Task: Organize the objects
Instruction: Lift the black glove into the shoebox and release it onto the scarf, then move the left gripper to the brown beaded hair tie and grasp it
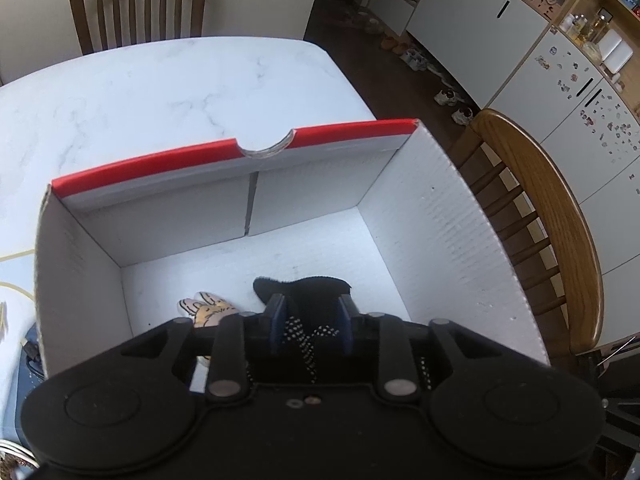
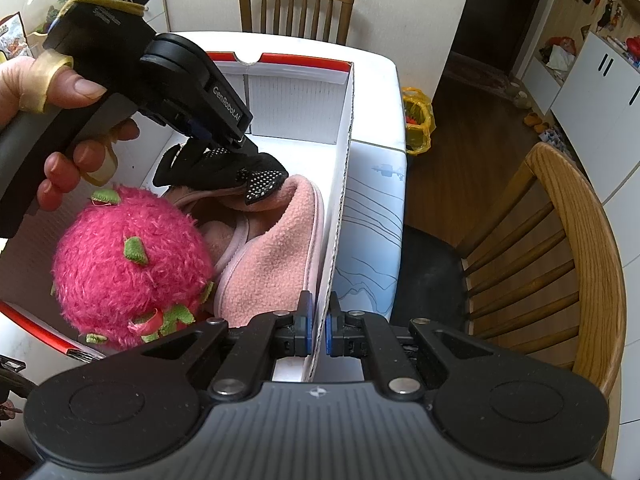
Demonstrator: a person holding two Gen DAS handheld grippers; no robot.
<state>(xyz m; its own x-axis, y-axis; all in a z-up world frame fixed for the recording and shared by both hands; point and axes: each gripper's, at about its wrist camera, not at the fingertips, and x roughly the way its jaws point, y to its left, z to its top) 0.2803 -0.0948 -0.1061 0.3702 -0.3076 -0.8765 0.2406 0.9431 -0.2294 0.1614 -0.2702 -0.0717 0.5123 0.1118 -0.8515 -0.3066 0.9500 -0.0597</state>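
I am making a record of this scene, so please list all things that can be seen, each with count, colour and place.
box: 1, white with red rim, on the table
black glove: 1, black with white dots, over the box, held
plush fruit: 1, pink with green leaves, inside the box
fleece item: 1, light pink, inside the box beside the plush
table: 1, white marble pattern, under the box
chairs: 2, brown wood, around the table
left hand-held gripper: 1, black, shut on the glove
right hand-held gripper: 1, black, clamped on the box wall
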